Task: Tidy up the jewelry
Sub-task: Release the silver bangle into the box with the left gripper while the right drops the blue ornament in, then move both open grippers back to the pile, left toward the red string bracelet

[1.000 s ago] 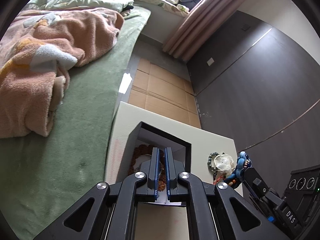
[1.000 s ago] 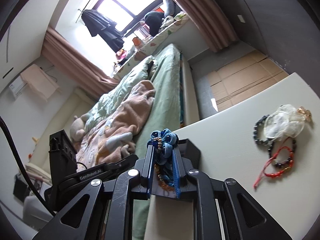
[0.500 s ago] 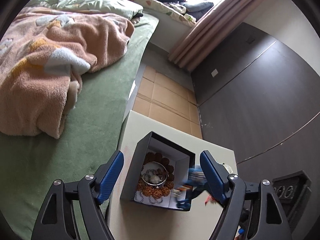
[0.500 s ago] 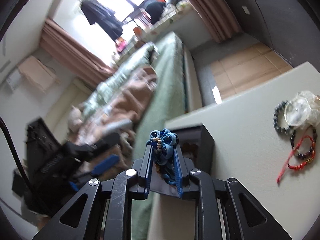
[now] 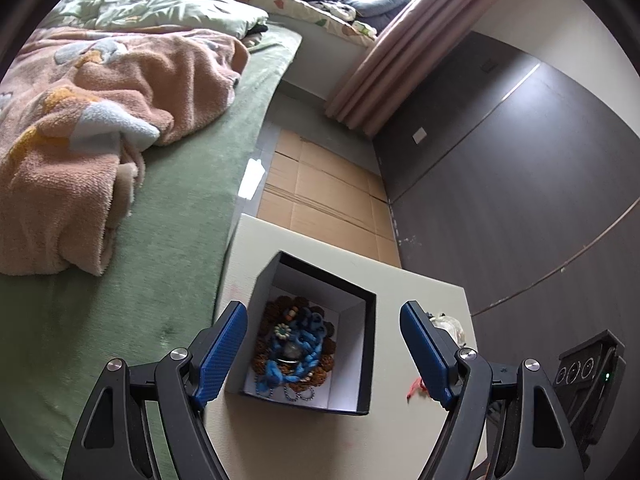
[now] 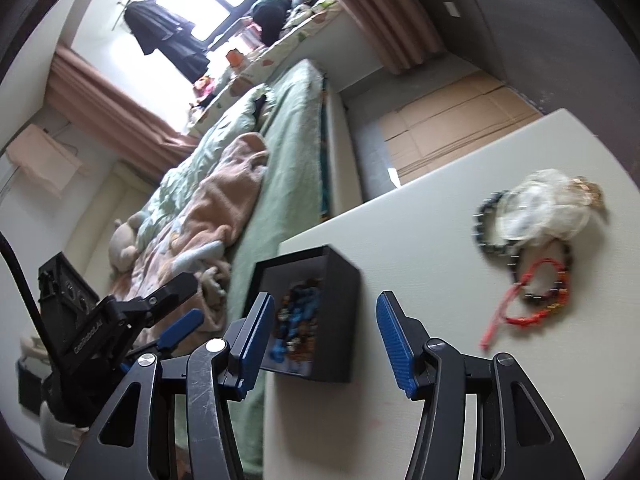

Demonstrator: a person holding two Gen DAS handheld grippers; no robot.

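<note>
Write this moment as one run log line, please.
left gripper: open | right gripper: open | blue bracelet: in black box | red bracelet: on table

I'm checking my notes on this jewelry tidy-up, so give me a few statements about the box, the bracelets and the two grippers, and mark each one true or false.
1. The blue braided bracelet lies inside the black box. True.
2. The right gripper is shut on the blue bracelet. False: its jaws are wide apart and hold nothing.
3. The red cord bracelet lies on the table, outside the box. True.
4. The left gripper is shut. False: it is open, its fingers either side of the box.
5. The box has its lid on. False: it is open at the top.
</note>
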